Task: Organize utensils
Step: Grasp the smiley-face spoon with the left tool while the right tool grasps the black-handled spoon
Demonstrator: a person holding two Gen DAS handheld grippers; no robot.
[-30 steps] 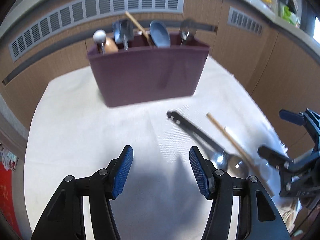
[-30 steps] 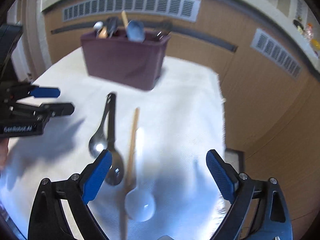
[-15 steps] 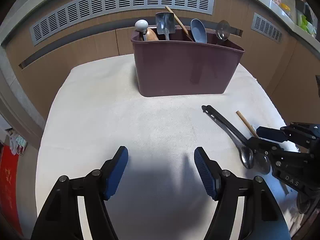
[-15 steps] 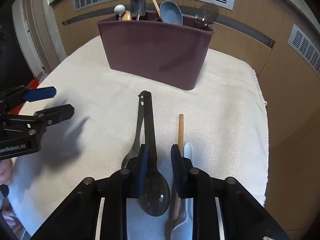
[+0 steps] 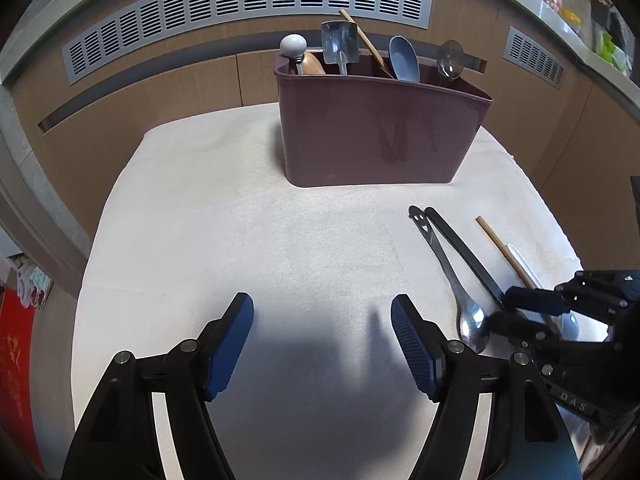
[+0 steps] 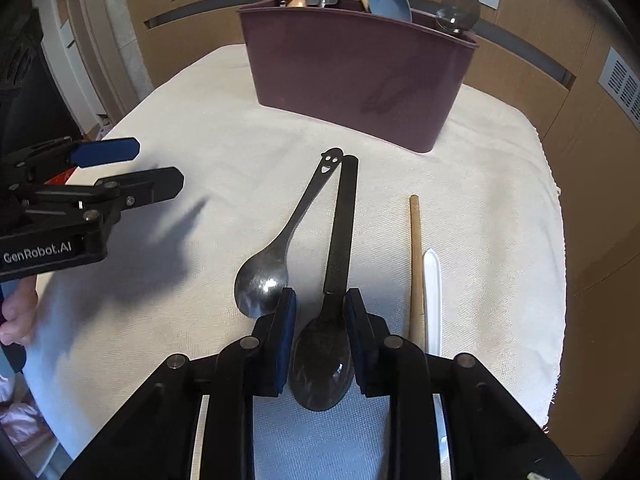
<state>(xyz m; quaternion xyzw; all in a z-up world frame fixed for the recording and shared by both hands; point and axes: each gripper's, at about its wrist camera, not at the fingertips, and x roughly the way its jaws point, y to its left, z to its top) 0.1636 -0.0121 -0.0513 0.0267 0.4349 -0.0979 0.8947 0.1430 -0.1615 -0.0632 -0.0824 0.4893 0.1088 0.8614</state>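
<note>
A maroon utensil caddy point(image 5: 380, 132) point(image 6: 356, 68) stands at the back of the white cloth, holding several spoons and a spatula. My right gripper point(image 6: 320, 304) is shut on the black spoon point(image 6: 340, 232) where the handle meets the bowl; the spoon lies on the cloth. A steel spoon with a smiley handle point(image 6: 280, 248) lies just left of it, a wooden stick point(image 6: 415, 264) and a white spoon point(image 6: 433, 300) to its right. My left gripper point(image 5: 322, 328) is open and empty above bare cloth, left of the spoons; it also shows in the right wrist view point(image 6: 132, 168).
Wood-panelled cabinets with vent grilles point(image 5: 240, 4) stand behind the table. The cloth's edges point(image 6: 556, 280) drop off at right and left. A counter with bottles point(image 5: 560, 0) is at the upper right.
My right gripper moved down over the black spoon and closed from wide open onto it. My left gripper shifted left and stays open.
</note>
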